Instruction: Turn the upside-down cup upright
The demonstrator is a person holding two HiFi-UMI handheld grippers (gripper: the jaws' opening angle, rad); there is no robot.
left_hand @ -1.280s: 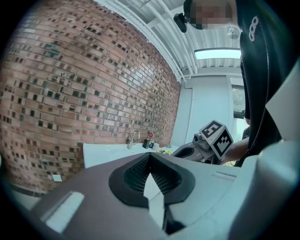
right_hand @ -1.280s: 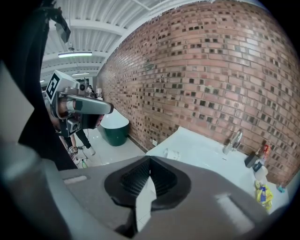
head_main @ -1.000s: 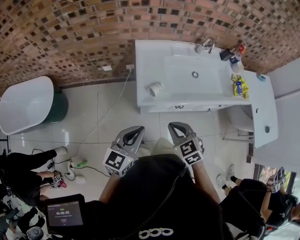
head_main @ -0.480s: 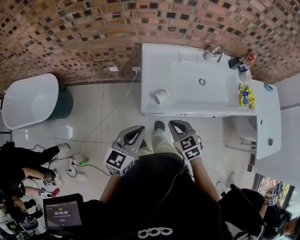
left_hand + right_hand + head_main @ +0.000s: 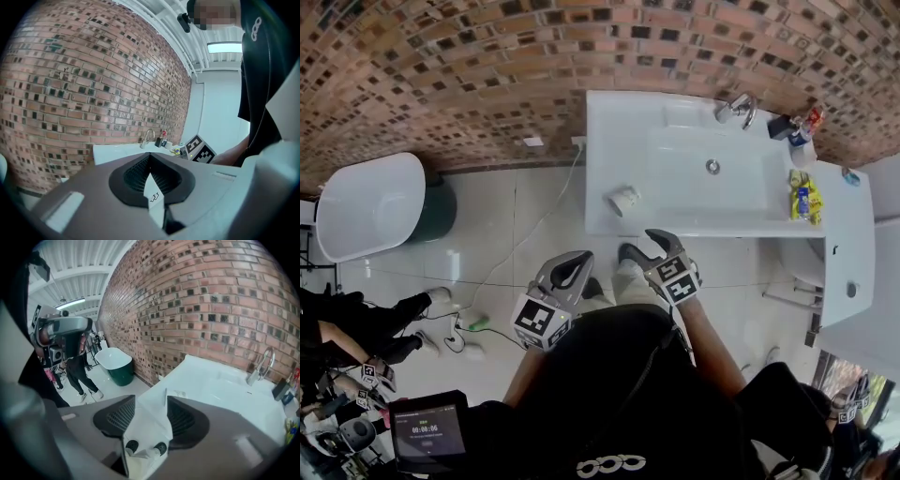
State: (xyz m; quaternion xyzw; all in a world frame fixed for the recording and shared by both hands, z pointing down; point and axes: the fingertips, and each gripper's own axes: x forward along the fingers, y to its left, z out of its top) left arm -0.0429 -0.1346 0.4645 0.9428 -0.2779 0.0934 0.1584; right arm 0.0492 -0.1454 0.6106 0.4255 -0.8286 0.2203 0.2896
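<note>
A small white cup sits near the front left corner of the white counter; it looks tipped on its side, but it is too small to be sure. In the right gripper view the cup shows just beyond the jaw tips, still well ahead of them. My right gripper hangs over the floor just short of the counter's front edge, to the right of the cup. Its jaws are opening, with nothing between them. My left gripper is further back over the floor, shut and empty.
A sink basin with a tap fills the counter's middle. A yellow packet and small bottles stand at its right end. A white bathtub is at the left; people, cables and a tablet are on the floor.
The person has stepped nearer the counter. My right gripper has moved forward and down toward the counter's front edge, and its jaws have parted. My left gripper has shifted forward a little.
</note>
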